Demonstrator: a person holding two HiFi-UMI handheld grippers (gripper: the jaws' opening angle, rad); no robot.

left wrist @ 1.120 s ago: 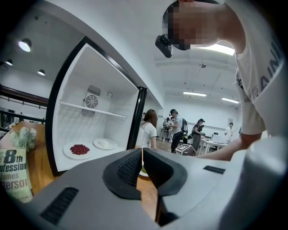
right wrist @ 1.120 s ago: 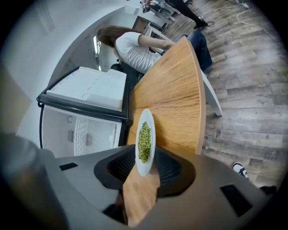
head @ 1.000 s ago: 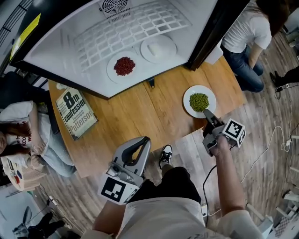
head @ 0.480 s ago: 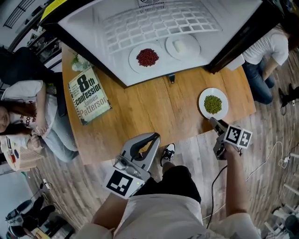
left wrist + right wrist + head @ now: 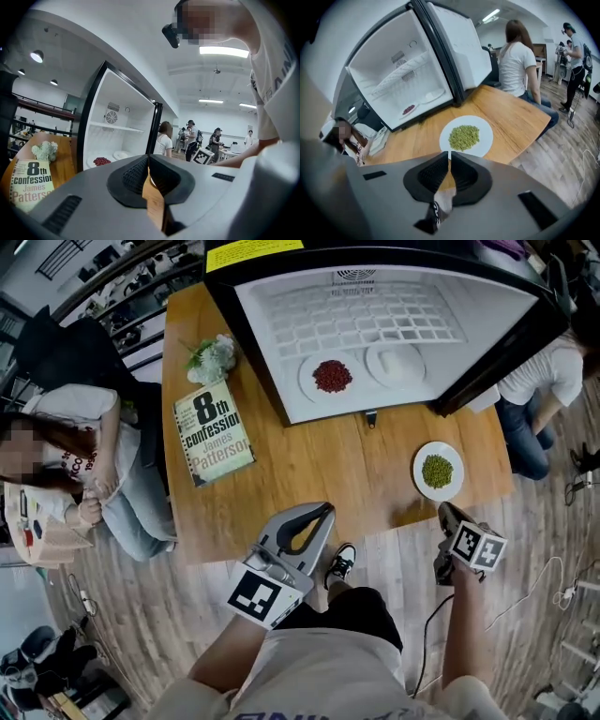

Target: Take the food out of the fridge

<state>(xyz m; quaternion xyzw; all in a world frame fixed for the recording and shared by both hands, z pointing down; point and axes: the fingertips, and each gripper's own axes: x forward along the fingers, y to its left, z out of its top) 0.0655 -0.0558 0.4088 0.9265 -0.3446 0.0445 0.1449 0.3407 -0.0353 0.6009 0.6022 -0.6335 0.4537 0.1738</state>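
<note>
The open fridge (image 5: 281, 352) lies behind the wooden table (image 5: 319, 474). Inside it sit a plate of red beans (image 5: 331, 376) and a white plate of pale food (image 5: 396, 362). A white plate of green peas (image 5: 438, 471) rests on the table's right end, outside the fridge. My right gripper (image 5: 444, 511) hovers just off the table's near edge, short of that plate; its jaws have just been closing, are now shut and hold nothing. In the right gripper view the pea plate (image 5: 464, 137) lies beyond the jaws (image 5: 450, 154). My left gripper (image 5: 322, 510) is shut and empty at the near edge.
A paperback book (image 5: 214, 432) and a small flower bunch (image 5: 212, 357) lie on the table's left part. One person sits at the left (image 5: 84, 456), another crouches beyond the fridge door at the right (image 5: 539, 390). A cable (image 5: 562, 577) runs over the wood floor.
My right gripper has drawn back from the pea plate's edge to beyond the table's near edge, rolling as it went. The plate stays on the table. My left gripper shifted slightly.
</note>
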